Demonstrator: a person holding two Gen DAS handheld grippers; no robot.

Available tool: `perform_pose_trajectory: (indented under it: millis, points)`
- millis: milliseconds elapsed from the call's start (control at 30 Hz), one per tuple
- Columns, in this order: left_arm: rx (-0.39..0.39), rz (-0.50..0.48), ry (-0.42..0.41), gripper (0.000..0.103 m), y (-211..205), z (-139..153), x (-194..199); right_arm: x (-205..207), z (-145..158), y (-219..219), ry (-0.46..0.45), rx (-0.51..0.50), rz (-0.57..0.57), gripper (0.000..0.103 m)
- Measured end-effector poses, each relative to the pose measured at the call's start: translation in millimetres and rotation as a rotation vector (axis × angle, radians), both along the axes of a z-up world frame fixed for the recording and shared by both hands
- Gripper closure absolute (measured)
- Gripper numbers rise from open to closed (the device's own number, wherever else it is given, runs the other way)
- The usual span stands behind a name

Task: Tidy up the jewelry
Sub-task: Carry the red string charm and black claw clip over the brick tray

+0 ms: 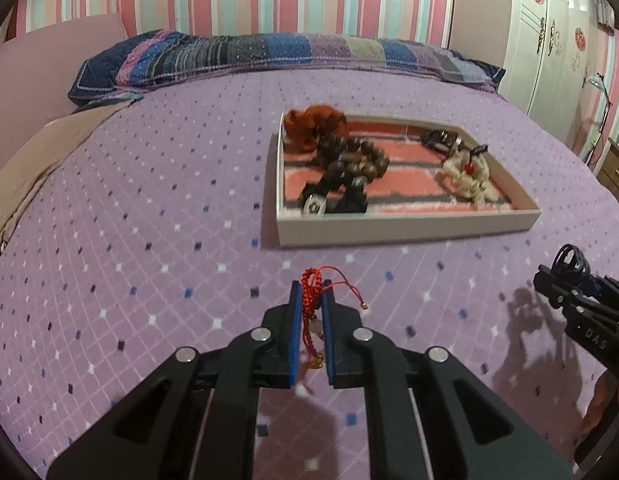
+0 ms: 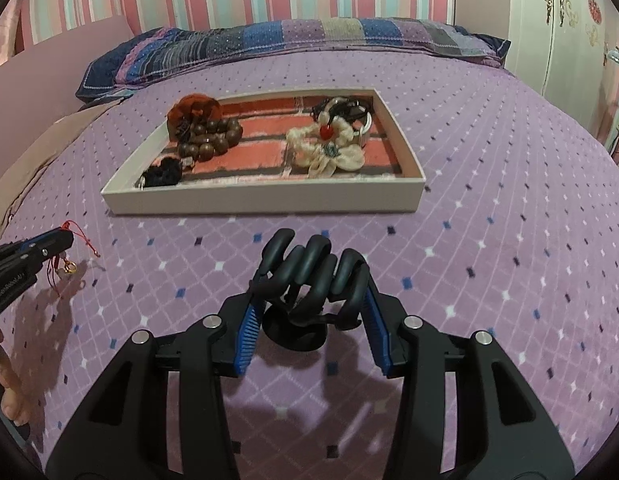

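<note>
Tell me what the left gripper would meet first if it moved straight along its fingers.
Probably bare purple bedspread; the left gripper, holding the red cord bracelet, points downward short of the white tray. Depth is uncertain.

frame: both grippers are chunky matte black plastic, left gripper (image 1: 311, 286), right gripper (image 2: 313, 276)
pads (image 1: 295, 332): bright blue, ribbed
hardware: round silver pivot screws (image 1: 261, 334)
markings: small white lettering on the sides
</note>
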State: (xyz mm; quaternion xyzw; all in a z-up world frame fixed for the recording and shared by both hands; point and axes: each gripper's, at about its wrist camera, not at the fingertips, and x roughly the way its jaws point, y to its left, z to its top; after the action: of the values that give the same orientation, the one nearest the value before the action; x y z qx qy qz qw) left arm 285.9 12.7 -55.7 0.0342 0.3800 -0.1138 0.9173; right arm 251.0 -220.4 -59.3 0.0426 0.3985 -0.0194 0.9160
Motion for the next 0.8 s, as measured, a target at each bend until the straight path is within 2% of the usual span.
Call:
perform_pose_trajectory:
  millis: [400,800]
  points:
    - [-0.030,-0.011,-0.056,0.093,-27,40,29,31,33,-13,-0.050,-0.030,0.026,0.057]
    - [-0.029,-0.024,-0.062,0.093,-48,48,70,80,51,-38,-0.058,-0.023,0.026,0.057]
